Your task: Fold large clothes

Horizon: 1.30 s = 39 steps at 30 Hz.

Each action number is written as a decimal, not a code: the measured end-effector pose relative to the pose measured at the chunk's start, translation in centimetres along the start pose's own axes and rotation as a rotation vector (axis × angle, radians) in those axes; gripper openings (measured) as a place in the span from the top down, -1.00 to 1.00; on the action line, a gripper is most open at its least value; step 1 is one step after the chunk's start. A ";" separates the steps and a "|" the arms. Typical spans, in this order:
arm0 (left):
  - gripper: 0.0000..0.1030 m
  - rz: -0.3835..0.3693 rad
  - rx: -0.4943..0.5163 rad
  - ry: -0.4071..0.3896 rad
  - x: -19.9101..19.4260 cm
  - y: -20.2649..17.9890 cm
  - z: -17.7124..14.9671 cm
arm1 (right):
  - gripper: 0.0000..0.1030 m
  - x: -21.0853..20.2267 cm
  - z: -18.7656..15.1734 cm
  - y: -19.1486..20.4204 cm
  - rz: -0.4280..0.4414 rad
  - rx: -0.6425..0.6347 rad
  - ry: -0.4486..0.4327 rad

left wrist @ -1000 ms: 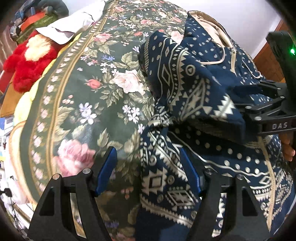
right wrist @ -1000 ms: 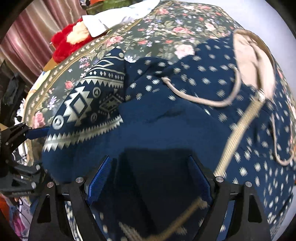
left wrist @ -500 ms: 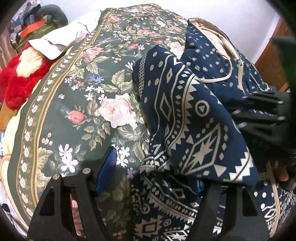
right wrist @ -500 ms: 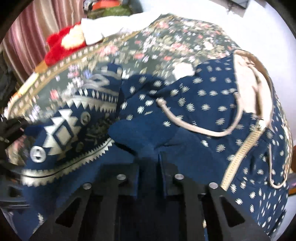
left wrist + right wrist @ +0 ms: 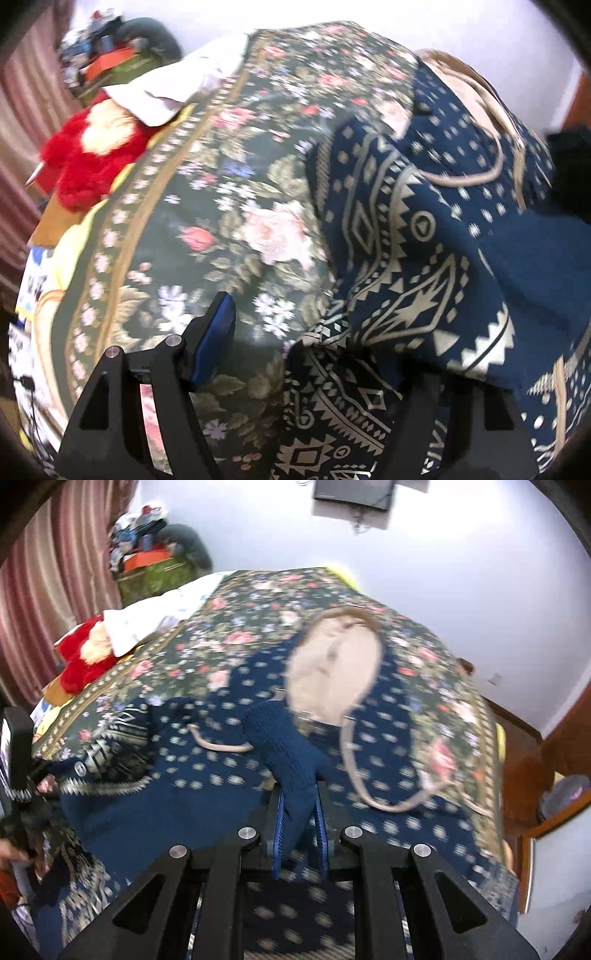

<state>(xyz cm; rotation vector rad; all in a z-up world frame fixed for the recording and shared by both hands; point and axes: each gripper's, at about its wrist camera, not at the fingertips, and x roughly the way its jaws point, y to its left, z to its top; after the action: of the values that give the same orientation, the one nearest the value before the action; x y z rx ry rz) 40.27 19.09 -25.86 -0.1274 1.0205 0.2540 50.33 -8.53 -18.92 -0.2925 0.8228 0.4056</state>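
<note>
The right tool (image 5: 299,823) has its jaws pinched tight on a ribbed navy cuff (image 5: 288,753), the end of a sleeve of the patterned hoodie (image 5: 207,812). Just ahead of it the cuff rises off the body of the garment, and beyond that lies the pale lining of the hood (image 5: 332,672), with a drawstring (image 5: 369,775) looping off to its right. The hoodie is spread front-up on a bed covered by a floral bedspread (image 5: 258,602).

The left tool (image 5: 310,354) stands wide apart. One blue pad (image 5: 214,343) shows bare over the bedspread; the other is hidden under the draped sleeve panel (image 5: 406,266), so whether it presses on cloth cannot be told. Far off to its left sit a red plush toy (image 5: 85,162) and a white cloth (image 5: 177,88).

The step in hand looks like folding the sleeve inward across the chest. Next, the right tool probably needs to carry the cuff over the body and lay it flat before letting go, while the left tool steadies or takes the side fold.
</note>
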 end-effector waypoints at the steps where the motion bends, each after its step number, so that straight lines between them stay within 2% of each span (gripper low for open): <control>1: -0.35 0.014 -0.016 -0.005 -0.2 0.3 0.2 | 0.77 -0.4 -0.3 -0.9 -0.006 0.009 -0.002; 8: -0.35 0.108 -0.034 -0.033 -1.1 0.7 0.8 | 0.78 -3.4 -3.0 -6.7 -0.031 0.101 -0.025; 9: -0.40 0.123 -0.030 -0.035 -1.1 0.6 0.8 | 0.78 -3.6 -3.7 -7.5 -0.030 0.117 -0.020; 14: -0.59 0.281 0.010 -0.072 -0.6 -0.4 0.6 | 0.77 -1.9 -7.1 -9.3 0.003 0.173 0.065; 17: -0.63 0.320 0.022 -0.058 0.0 -0.9 0.3 | 0.77 -0.7 -9.4 -9.6 0.033 0.199 0.116; 21: -0.63 0.256 0.051 0.018 1.1 -1.1 -0.7 | 0.76 0.0 -11.5 -9.7 -0.002 0.190 0.169; 25: -0.63 0.220 0.152 0.046 0.7 -1.8 -1.8 | 0.76 0.2 -12.7 -10.8 0.024 0.205 0.210; 28: -0.63 0.146 0.214 0.079 -0.7 -2.0 -2.3 | 0.76 -0.4 -12.9 -11.5 0.042 0.227 0.215; 31: -0.63 0.064 0.242 0.048 -3.4 -2.2 -2.0 | 0.76 -1.3 -12.4 -11.8 0.048 0.243 0.174; 35: -0.64 0.028 0.208 -0.038 -6.1 -1.6 0.3 | 0.76 -2.1 -11.0 -12.1 0.057 0.269 0.122; 37: -0.67 0.011 0.153 -0.054 -5.8 -1.0 2.1 | 0.76 -1.2 -10.2 -12.0 0.057 0.275 0.135; 39: -0.67 0.014 0.088 -0.027 -4.0 -0.8 3.4 | 0.76 0.4 -10.1 -11.5 0.064 0.250 0.188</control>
<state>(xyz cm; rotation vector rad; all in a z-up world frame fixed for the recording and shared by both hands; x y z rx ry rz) 41.30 18.53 -20.67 -0.0367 1.0042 0.2224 49.36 -22.70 -24.67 -0.0723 1.0581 0.3339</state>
